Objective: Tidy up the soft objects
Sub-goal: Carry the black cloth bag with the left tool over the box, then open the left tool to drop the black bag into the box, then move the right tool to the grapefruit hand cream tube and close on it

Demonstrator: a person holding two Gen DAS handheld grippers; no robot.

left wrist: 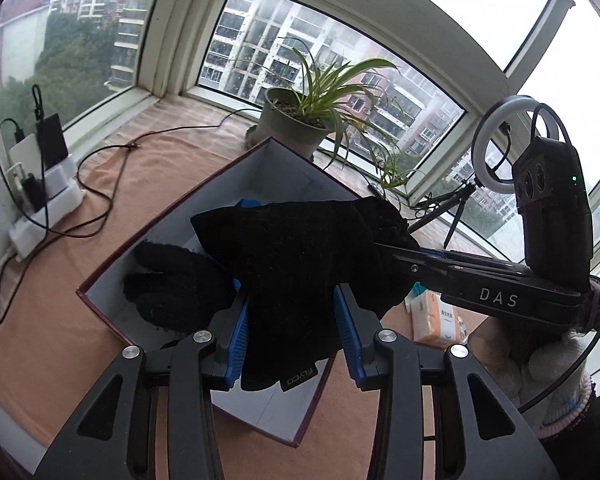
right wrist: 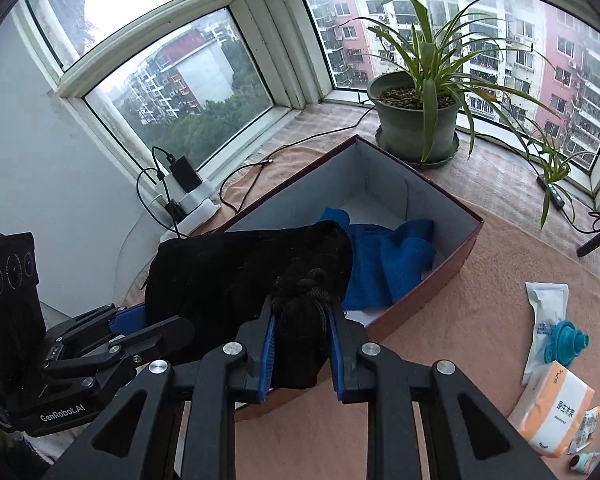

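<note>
Two handheld grippers are carrying one soft black fleece garment (left wrist: 300,248) together above an open rectangular cardboard box with maroon outer walls and a pale grey lining (right wrist: 440,208). The left gripper (left wrist: 292,320) is pinching the garment's lower hem between its blue ribbed pads (left wrist: 238,332), and the right gripper (right wrist: 302,332) is clamping a bunched, knotted fold of the same cloth, so both are grasping, neither released. The garment is hanging stretched between them over the near end of the box, not yet resting inside. Already lying in the box are a crumpled bright blue towel (right wrist: 384,256) toward the middle and a black knitted glove (left wrist: 176,284) at one side. The step in hand appears to be the placing of the garment; the next move probably calls for lowering both grippers evenly past the rim, then letting the pads go so the cloth is settling on the towel rather than draping over a wall. The box walls are standing upright and close around the load, so room inside is tight. Outside, the peach cloth-covered sill (right wrist: 480,320) is offering open space to the right, though an orange-and-white tissue pack (right wrist: 552,412) is lying there, a potted spider plant (right wrist: 418,120) is sitting just beyond the far corner, and black cables (left wrist: 100,200) are trailing to the left.
</note>
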